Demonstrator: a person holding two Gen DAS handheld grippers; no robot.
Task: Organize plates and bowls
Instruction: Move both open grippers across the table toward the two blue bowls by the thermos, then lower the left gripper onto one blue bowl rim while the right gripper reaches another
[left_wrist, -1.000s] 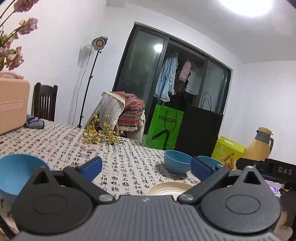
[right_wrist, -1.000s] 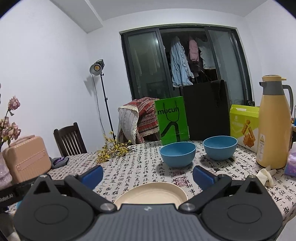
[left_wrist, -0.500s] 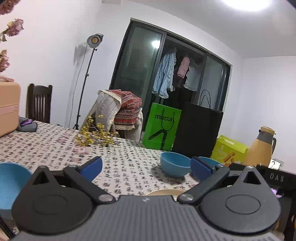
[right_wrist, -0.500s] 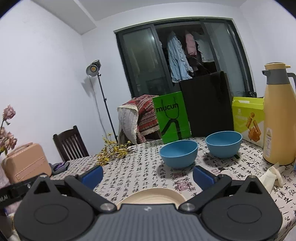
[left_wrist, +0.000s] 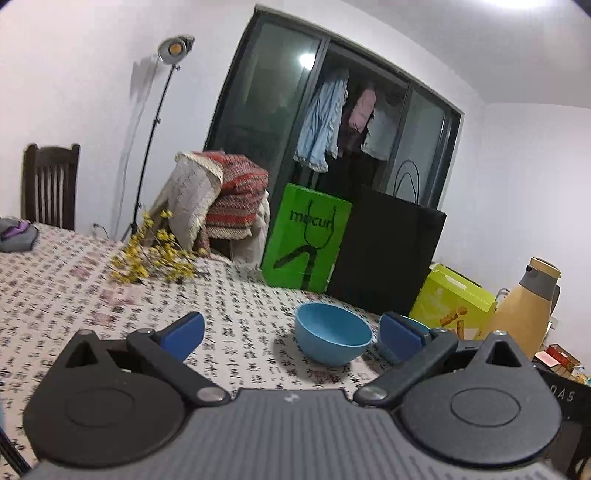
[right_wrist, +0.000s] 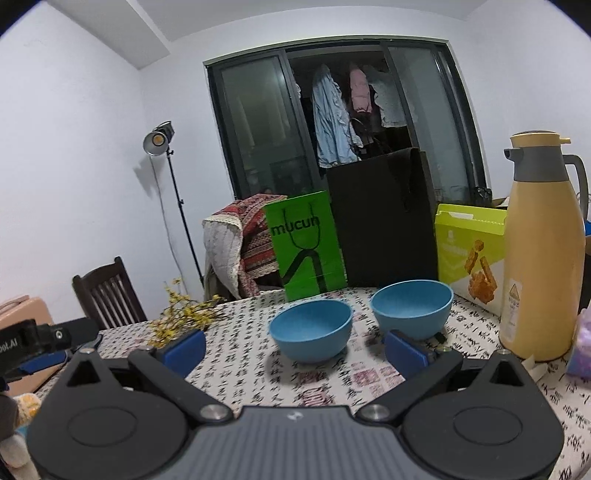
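Observation:
Two blue bowls stand on the patterned tablecloth. In the right wrist view the nearer bowl (right_wrist: 311, 333) sits just beyond my open right gripper (right_wrist: 295, 349), and the second bowl (right_wrist: 412, 308) stands behind its right finger. In the left wrist view the nearer bowl (left_wrist: 332, 336) lies ahead of my open left gripper (left_wrist: 291, 334); the second bowl (left_wrist: 415, 322) is mostly hidden behind the right finger. Both grippers are empty. No plate shows in either view.
A green bag (right_wrist: 308, 245), a black bag (right_wrist: 382, 221), a yellow-green box (right_wrist: 469, 251) and a yellow thermos (right_wrist: 543, 251) stand along the far and right table edge. Yellow flowers (left_wrist: 151, 254) lie at the left. The left gripper's body (right_wrist: 37, 339) shows at left.
Both grippers moved forward toward the blue bowls. The cream plate and the left blue bowl dropped out of view below the grippers. Both stayed open.

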